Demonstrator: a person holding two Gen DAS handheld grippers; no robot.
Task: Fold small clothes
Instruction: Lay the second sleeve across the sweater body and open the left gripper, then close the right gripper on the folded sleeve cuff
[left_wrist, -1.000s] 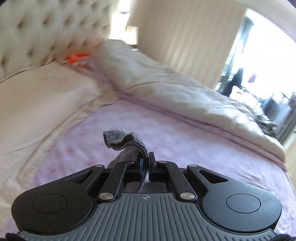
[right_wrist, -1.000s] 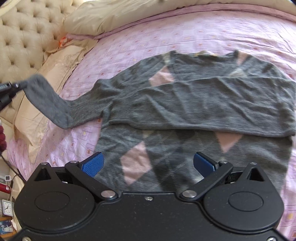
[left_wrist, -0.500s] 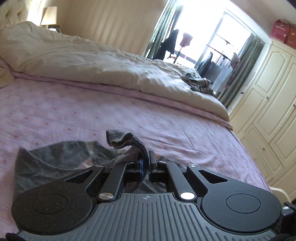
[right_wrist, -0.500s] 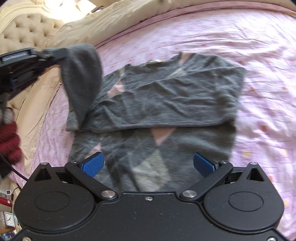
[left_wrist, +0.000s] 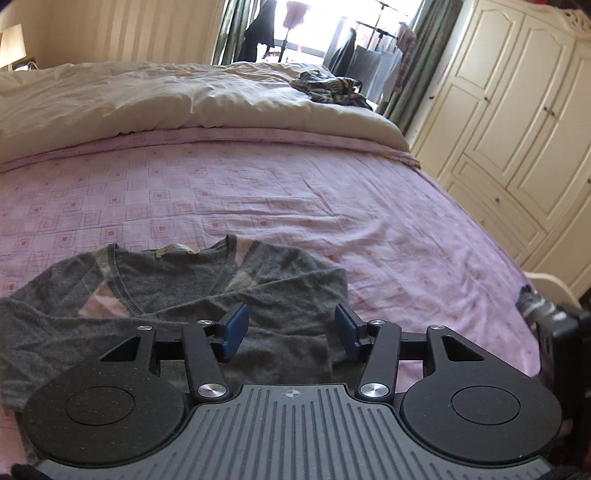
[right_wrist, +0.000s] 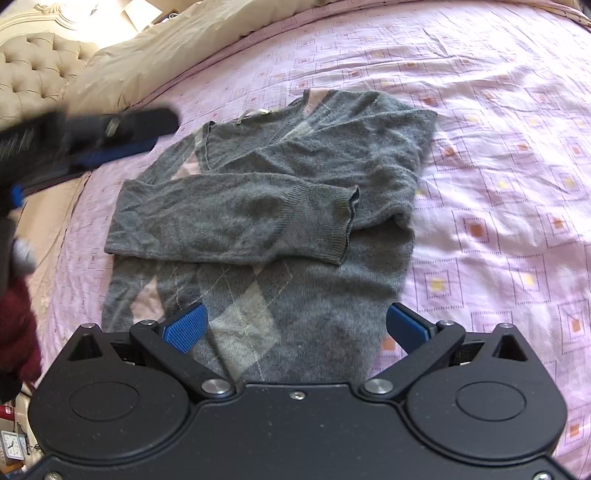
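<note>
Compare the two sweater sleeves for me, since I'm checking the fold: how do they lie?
The near sleeve lies on top, crossing the chest with its ribbed cuff showing. The far sleeve lies beneath it, slanting from the opposite shoulder, its cuff hidden. Both are plain grey knit, folded inward over the sweater.

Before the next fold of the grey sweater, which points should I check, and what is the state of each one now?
1. Left gripper open, holds nothing: ok.
2. Right gripper open, holds nothing: ok.
3. Both sleeves folded across the grey sweater: ok.
4. Top sleeve flat: not ok, its cuff curls up.
5. Sweater hem visible: cannot tell, the right gripper hides it.
6. Pink sheet around the sweater bare: ok.
</note>
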